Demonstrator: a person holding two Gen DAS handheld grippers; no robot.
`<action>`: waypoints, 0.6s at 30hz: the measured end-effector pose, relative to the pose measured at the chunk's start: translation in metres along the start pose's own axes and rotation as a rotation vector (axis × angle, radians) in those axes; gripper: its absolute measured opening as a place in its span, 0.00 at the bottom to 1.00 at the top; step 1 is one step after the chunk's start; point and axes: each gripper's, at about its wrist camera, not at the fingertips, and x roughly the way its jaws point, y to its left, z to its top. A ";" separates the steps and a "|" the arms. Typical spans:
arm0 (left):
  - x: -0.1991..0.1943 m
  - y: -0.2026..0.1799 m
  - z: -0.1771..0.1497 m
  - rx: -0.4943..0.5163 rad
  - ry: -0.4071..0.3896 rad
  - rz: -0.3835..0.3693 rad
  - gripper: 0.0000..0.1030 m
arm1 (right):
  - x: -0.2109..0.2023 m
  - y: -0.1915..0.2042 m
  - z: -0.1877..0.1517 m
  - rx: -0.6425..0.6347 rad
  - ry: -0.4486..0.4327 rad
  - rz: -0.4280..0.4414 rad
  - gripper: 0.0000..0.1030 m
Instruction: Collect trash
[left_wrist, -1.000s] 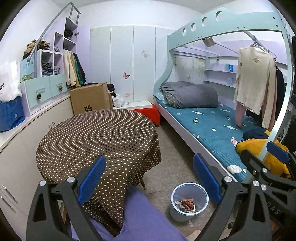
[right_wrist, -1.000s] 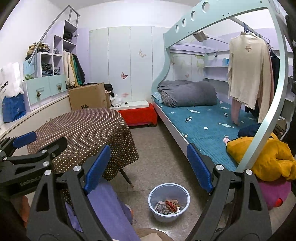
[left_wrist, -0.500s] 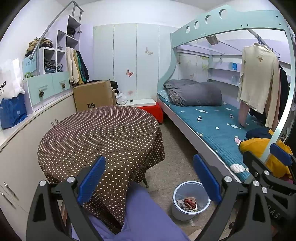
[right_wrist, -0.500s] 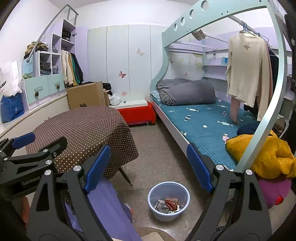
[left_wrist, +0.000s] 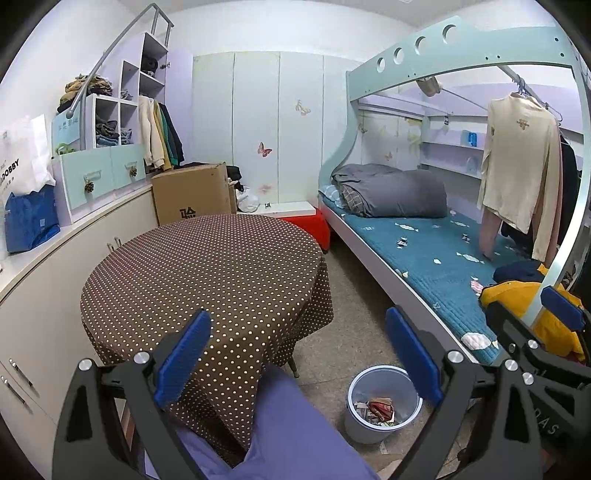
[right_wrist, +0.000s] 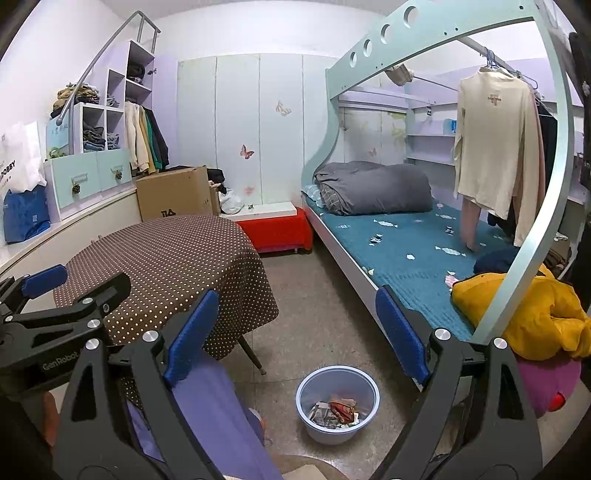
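Both claws are hanging in the air with nothing between their blue pads: the left claw (left_wrist: 299, 354) is gaping wide above the near edge of the table (left_wrist: 207, 273), and the right claw (right_wrist: 297, 332) is spread just as wide over the floor (right_wrist: 317, 295). Beside the bed (right_wrist: 406, 243), a pale blue bin (right_wrist: 338, 404) is standing on the floor, near the table's leg. Inside it, trash (right_wrist: 338, 410) is lying in a low heap of crumpled paper with 1 reddish wrapper on top. A brown polka-dot cloth is covering the table. At the bed's near end, a yellow jacket (right_wrist: 528, 314) is lying bunched up. Behind the table, a cardboard box (left_wrist: 194, 194) is sitting.
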 end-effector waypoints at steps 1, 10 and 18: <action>0.000 0.001 0.000 -0.001 0.000 -0.001 0.91 | 0.000 0.000 0.000 0.000 -0.001 0.000 0.83; 0.001 0.006 -0.001 -0.008 0.004 0.001 0.91 | -0.001 0.001 0.000 0.002 -0.001 0.000 0.84; 0.001 0.006 -0.001 -0.012 0.008 -0.003 0.91 | -0.001 0.001 0.001 0.000 -0.003 0.001 0.84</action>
